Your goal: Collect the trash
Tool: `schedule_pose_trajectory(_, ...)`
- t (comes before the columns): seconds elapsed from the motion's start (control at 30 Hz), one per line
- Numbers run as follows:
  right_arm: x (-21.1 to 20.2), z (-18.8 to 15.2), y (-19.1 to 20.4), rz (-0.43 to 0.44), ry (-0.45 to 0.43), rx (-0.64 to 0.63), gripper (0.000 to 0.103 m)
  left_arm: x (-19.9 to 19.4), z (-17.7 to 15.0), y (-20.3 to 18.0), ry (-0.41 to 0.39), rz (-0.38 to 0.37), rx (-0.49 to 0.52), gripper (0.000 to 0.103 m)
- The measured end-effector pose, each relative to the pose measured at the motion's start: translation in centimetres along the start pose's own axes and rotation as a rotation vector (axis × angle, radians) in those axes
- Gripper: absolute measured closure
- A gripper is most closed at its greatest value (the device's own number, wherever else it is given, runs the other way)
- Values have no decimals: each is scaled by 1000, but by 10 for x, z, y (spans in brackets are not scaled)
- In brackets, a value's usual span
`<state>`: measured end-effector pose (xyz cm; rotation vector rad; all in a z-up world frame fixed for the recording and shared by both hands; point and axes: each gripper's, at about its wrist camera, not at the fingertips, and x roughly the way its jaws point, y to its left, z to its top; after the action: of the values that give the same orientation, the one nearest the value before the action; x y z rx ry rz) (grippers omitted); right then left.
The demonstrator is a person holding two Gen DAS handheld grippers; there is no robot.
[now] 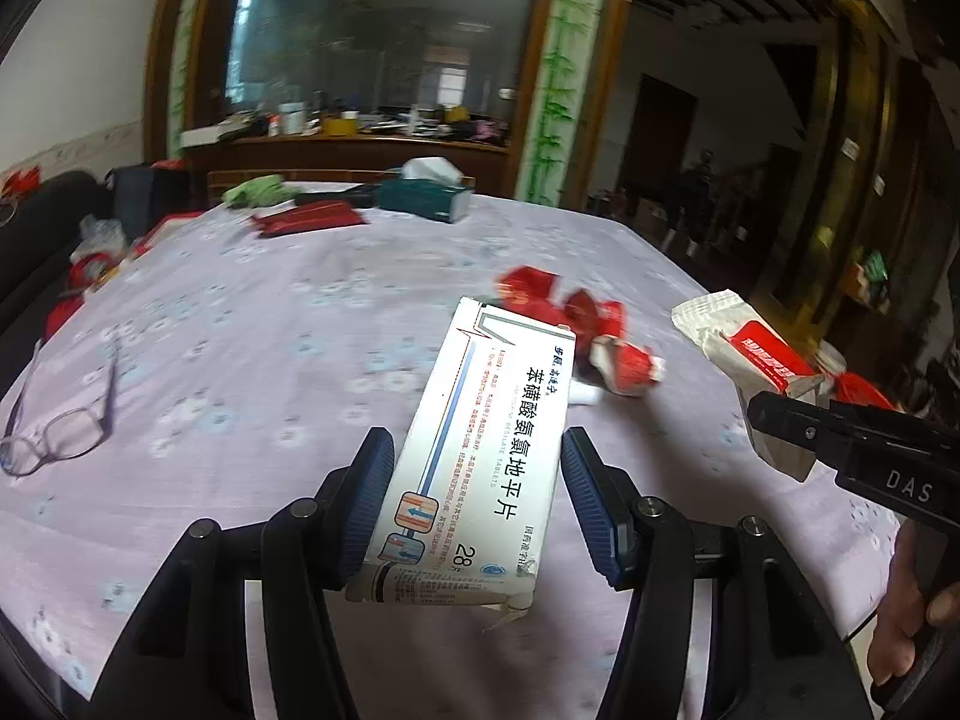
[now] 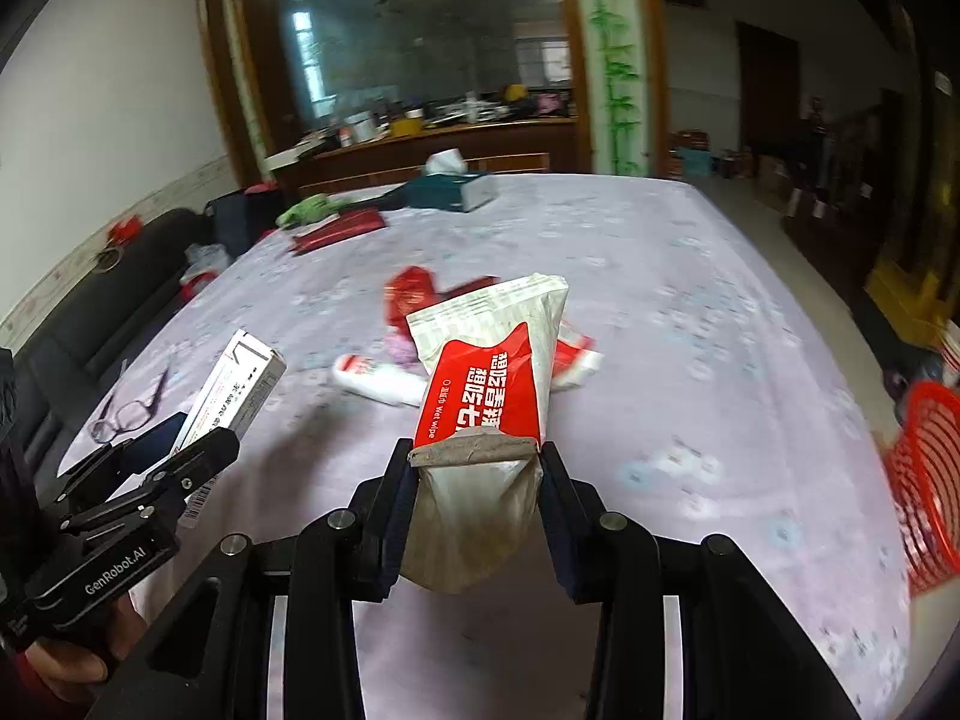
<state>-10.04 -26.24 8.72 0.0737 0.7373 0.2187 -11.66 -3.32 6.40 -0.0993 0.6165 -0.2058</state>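
Left gripper pinches the box, right gripper pinches the wipes pack, both lifted clear, presumably for the basket.

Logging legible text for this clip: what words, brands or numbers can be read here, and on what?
"苯磺酸氨氯地平片" and "28": white medicine box, held in the left hand-held gripper.
"BESILATE TABLETS": same box; the word before it is too blurred, as is the red small print.
"Wet wipe": red-and-white wipes packet, held in the right hand-held gripper; its large characters appear upside down and unclear.
"DAS": right hand-held gripper body, left wrist view.
"GenRobot.AI": left hand-held gripper body, right wrist view.
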Motion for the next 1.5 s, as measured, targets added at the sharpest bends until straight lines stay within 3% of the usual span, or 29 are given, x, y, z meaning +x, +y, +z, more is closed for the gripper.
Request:
schedule_pose_trajectory(0.23, -8, -11, -25, -6, 0, 69, 61, 11, -3, -45, 33, -47, 71, 46)
schedule_pose_trajectory(0.8, -34, -36, -49, 9, -37, 133, 61, -2, -18, -82, 27, 28, 136, 46)
schedule_pose_trajectory(1.37, -56, -44, -35, 20, -75, 105, 61, -22, -29, -82, 0, 116, 164, 46)
schedule_pose_trajectory(1.5, -53, -43, -37, 20, -68, 113, 61, -12, -30, -77, 62, 56, 152, 46)
